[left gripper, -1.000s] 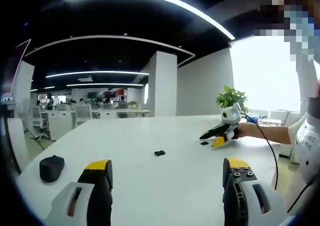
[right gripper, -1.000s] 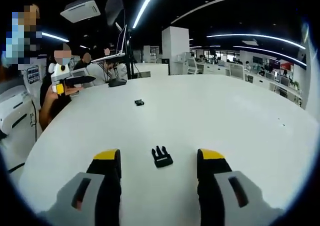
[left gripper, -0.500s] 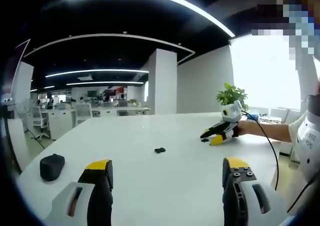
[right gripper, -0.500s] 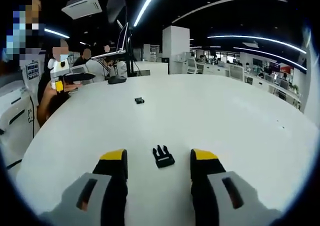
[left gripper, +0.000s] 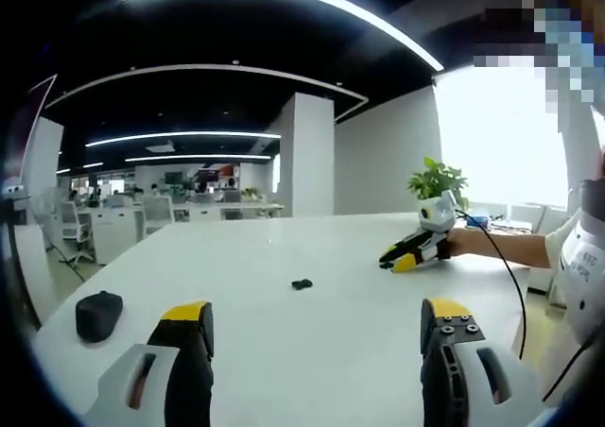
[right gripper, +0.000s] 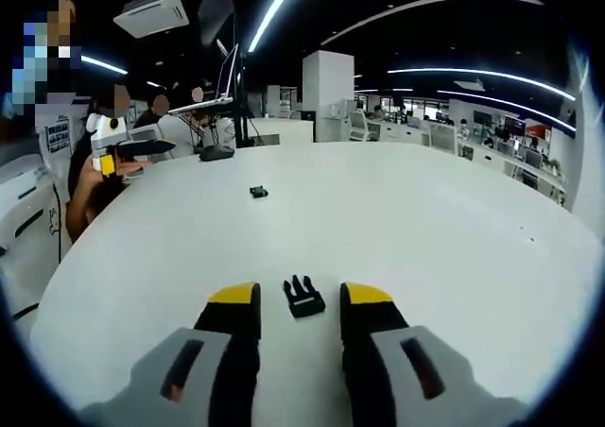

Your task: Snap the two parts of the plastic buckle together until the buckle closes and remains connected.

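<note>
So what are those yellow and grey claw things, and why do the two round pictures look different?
Each claw is a gripper that a person holds, one per hand. A camera rides on each, so you get two pictures. In the right gripper view, the right gripper has its jaws on either side of the pronged buckle piece, not yet pinching it. The other buckle piece lies farther off on the white table. In the left gripper view, the left gripper is open and empty, with a dark mouse-like object nearby.

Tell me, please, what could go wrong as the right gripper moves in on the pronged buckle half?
The pronged buckle half lies loose between the right gripper jaws, off-centre toward the right one; closing could push or twist it rather than grip it. The other buckle half lies far across the white table, with the left gripper open and distant.
</note>
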### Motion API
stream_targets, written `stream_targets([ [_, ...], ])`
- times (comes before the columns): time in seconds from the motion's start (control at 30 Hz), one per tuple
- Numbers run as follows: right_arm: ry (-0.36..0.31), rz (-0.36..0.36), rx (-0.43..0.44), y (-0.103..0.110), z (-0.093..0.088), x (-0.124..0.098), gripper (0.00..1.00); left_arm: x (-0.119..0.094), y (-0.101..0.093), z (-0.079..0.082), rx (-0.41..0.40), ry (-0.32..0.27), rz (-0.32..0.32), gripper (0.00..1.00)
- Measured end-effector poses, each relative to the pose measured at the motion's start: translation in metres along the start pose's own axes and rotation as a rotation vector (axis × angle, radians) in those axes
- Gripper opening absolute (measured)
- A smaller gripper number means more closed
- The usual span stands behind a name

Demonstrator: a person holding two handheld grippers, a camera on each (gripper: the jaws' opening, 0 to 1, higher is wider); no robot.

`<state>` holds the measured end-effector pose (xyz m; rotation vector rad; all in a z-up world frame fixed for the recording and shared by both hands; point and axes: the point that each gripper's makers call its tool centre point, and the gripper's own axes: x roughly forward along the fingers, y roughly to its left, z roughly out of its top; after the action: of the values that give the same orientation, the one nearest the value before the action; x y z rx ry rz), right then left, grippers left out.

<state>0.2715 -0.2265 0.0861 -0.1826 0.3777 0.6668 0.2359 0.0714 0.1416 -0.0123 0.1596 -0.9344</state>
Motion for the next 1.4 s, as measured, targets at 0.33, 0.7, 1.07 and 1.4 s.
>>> stream_targets([
  [0.33, -0.002, -0.008, -0.002, -0.0002, 0.0002, 0.0002, 0.25, -0.0006, 0.0011, -0.0014, -0.005, 0.003, 0.005, 0.92],
  [0.7, -0.003, 0.0, -0.008, 0.0028, 0.0003, 0.0, 0.19, -0.0015, 0.0018, -0.0013, 0.0, 0.006, 0.008, 0.92],
  [1.07, -0.004, 0.009, -0.016, 0.0065, 0.0, 0.0005, 0.13, -0.0009, -0.0017, 0.0008, 0.003, -0.003, -0.002, 0.92],
  [1.4, 0.004, -0.015, 0.032, 0.0034, 0.0, 0.0014, 0.12, -0.001, -0.002, 0.0008, 0.001, -0.004, -0.003, 0.92],
])
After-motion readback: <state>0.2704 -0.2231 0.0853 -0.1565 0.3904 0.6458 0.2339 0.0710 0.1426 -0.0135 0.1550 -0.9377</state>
